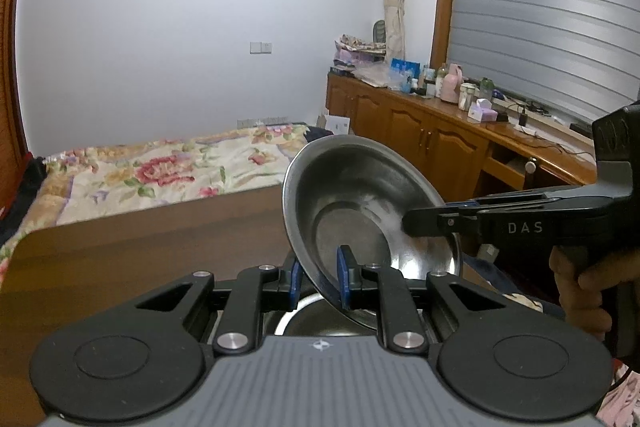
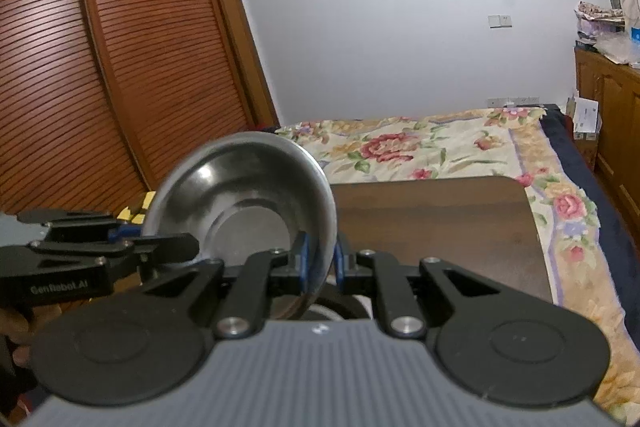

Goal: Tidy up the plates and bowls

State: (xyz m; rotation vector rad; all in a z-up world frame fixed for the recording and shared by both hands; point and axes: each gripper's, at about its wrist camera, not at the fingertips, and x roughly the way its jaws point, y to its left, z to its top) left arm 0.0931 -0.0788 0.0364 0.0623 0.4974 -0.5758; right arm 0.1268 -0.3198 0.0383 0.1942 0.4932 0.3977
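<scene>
A steel bowl is held tilted in the air above the dark wooden table. My left gripper is shut on its near rim. My right gripper is shut on the opposite rim of the same bowl. The right gripper also shows in the left wrist view, reaching in from the right. The left gripper shows in the right wrist view, reaching in from the left. Another steel dish lies below the bowl, mostly hidden by the gripper.
The table's far edge meets a bed with a floral cover. A slatted wooden wardrobe stands at the left. A wooden sideboard with bottles and boxes runs along the right wall.
</scene>
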